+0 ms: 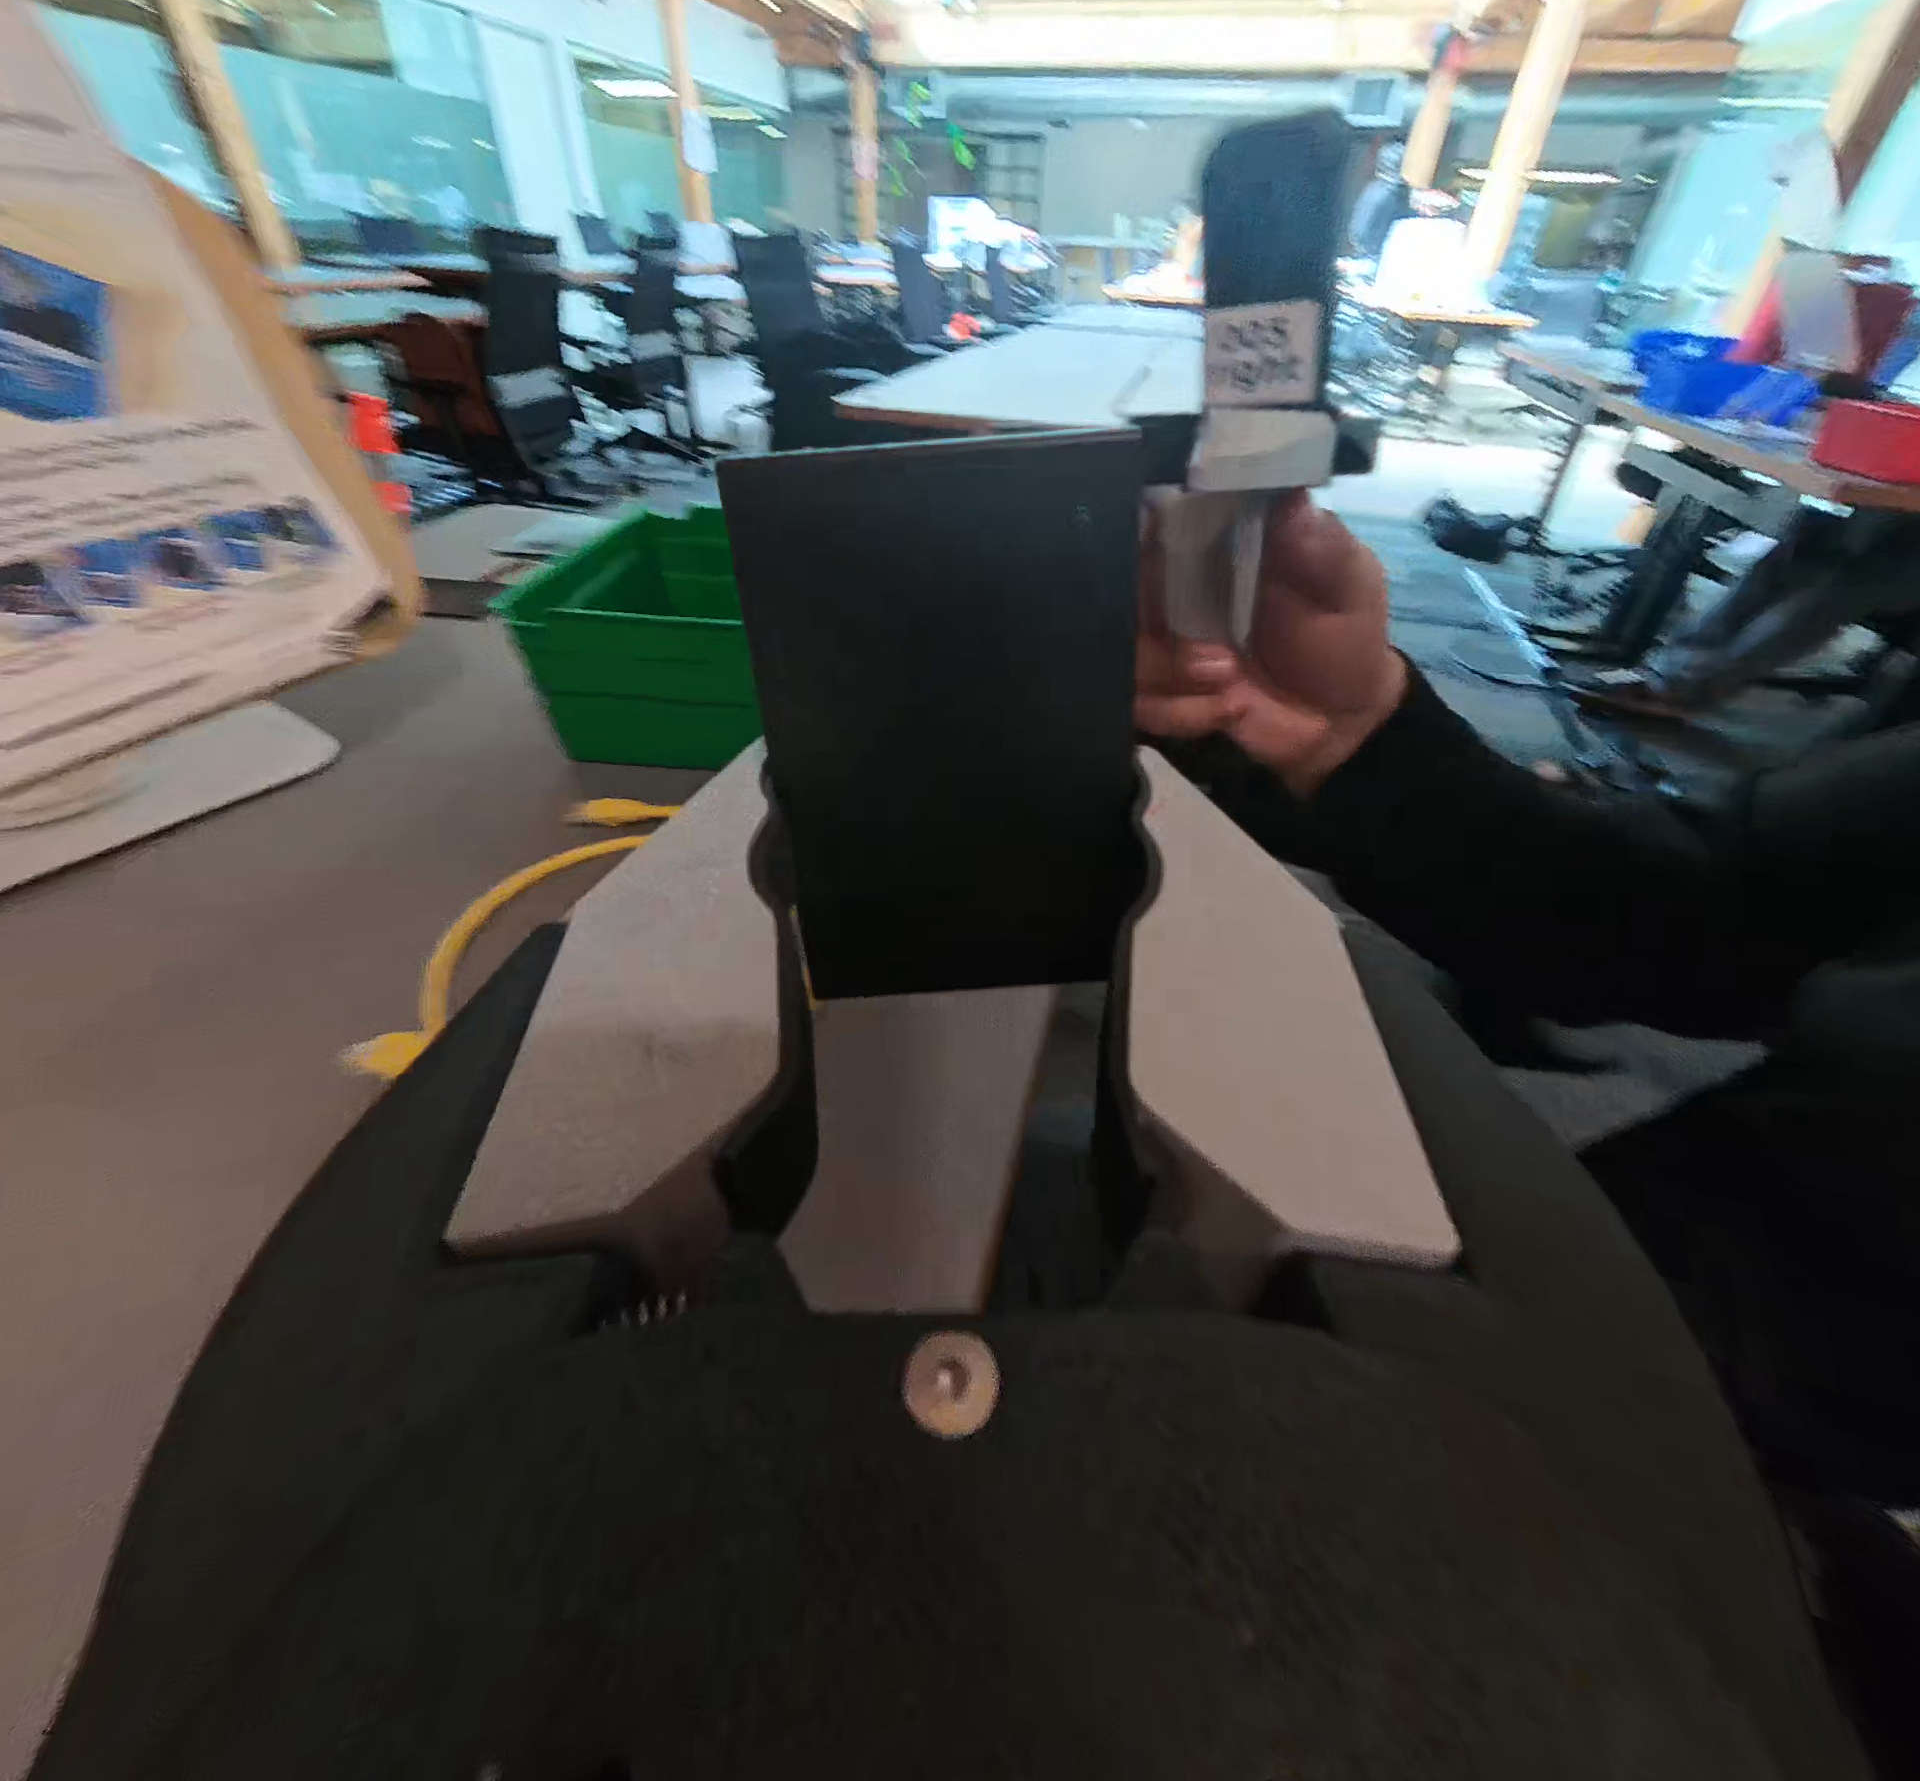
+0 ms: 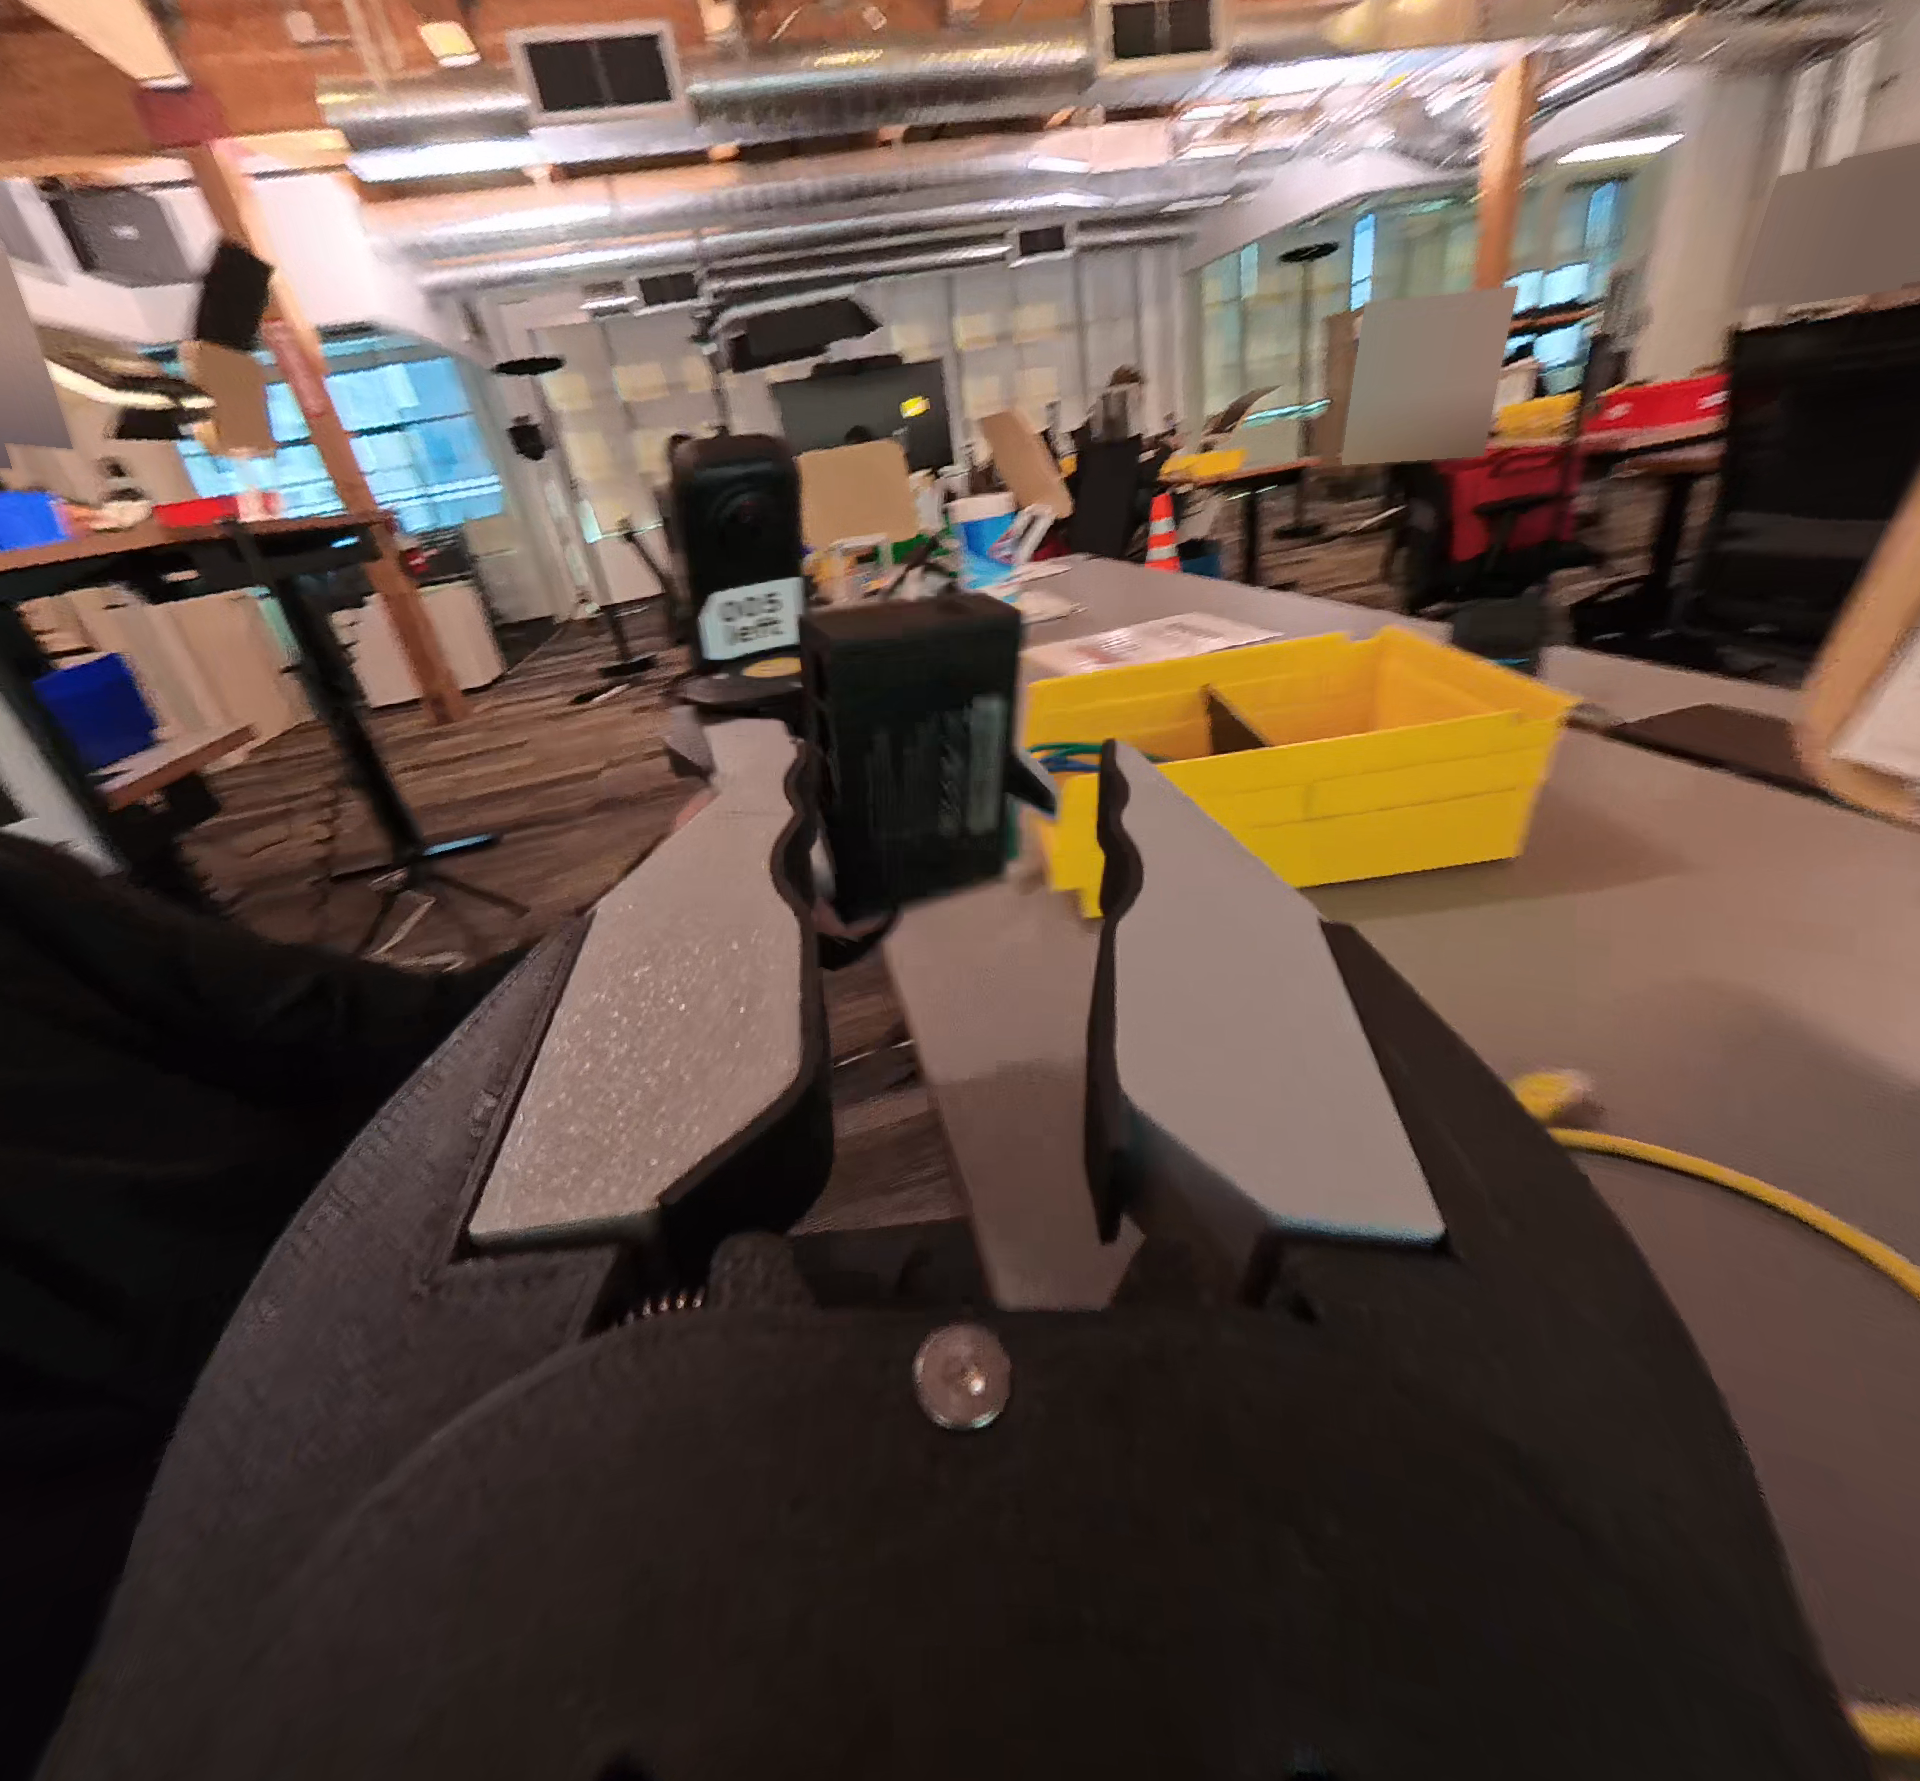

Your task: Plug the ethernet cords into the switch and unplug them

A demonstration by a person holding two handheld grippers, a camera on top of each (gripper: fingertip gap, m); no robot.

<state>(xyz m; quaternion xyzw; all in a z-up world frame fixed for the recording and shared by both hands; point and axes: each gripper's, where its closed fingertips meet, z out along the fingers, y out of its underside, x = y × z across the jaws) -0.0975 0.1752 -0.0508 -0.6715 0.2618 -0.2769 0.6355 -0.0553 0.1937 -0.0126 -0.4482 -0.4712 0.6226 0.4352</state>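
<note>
The black switch [image 1: 935, 671] stands upright between the fingers of my left gripper [image 1: 956, 817], which is shut on its sides and holds it above the table. In the right wrist view the switch [image 2: 914, 744] shows its labelled side, close to my right gripper's left finger. My right gripper [image 2: 951, 796] is open and empty, and a gap separates its right finger from the switch. A hand holds the right gripper [image 1: 1247, 443] just behind and right of the switch. A yellow ethernet cord [image 1: 457, 942] lies loose on the grey table [image 1: 208, 1004]; it also shows in the right wrist view [image 2: 1714, 1201].
A green bin [image 1: 634, 651] stands on the table behind the switch. A printed cardboard box [image 1: 156, 484] leans at the left. A yellow divided bin [image 2: 1299, 755] holding blue and green cords sits ahead on the right. A dark sleeve [image 1: 1558, 848] reaches in from the right. About 6 centimetres separates my left fingertips from my right.
</note>
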